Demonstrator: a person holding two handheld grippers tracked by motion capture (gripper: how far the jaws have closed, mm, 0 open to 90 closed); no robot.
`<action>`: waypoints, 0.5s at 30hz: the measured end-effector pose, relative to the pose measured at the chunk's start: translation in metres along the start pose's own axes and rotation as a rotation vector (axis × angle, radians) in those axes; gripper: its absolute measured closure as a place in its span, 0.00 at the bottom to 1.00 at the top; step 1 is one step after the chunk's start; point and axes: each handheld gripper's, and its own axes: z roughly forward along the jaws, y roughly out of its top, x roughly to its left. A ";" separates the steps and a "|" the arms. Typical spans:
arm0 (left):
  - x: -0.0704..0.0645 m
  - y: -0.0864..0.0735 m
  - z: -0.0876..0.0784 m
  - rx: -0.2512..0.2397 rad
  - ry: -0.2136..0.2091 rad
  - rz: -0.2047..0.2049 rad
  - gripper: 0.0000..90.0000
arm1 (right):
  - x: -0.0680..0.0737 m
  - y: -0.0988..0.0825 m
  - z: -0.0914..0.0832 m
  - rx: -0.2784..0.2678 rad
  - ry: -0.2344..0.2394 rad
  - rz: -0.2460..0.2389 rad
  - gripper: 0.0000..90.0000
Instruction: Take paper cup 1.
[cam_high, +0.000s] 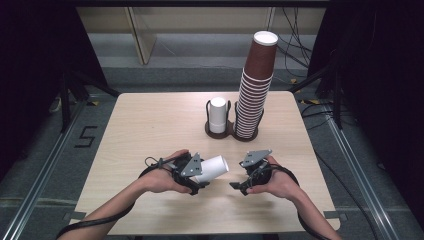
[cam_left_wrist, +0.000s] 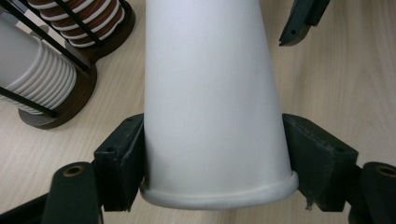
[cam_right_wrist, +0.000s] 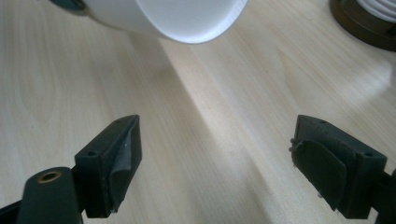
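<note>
The left gripper (cam_high: 200, 176) clamps a white paper cup (cam_high: 212, 168) above the tabletop's near edge, away from the cup holder (cam_high: 231, 131); the right gripper (cam_high: 239, 186) stands open and empty; sorting it seems left.

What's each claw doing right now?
Left claw: shut on white cup.
Right claw: open, nothing between its jaws.

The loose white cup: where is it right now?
High view: the white cup lies sideways in the left gripper, front centre, beside the right gripper.
</note>
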 end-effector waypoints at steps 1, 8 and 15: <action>0.000 0.001 0.000 0.007 -0.004 0.007 0.29 | 0.001 0.000 0.001 0.002 0.007 0.000 0.19; 0.000 0.007 -0.001 0.063 -0.048 0.063 0.29 | 0.003 0.005 0.002 0.075 0.052 -0.126 0.20; -0.002 0.011 0.001 0.100 -0.120 0.096 0.29 | 0.008 0.009 0.004 0.135 0.078 -0.212 0.20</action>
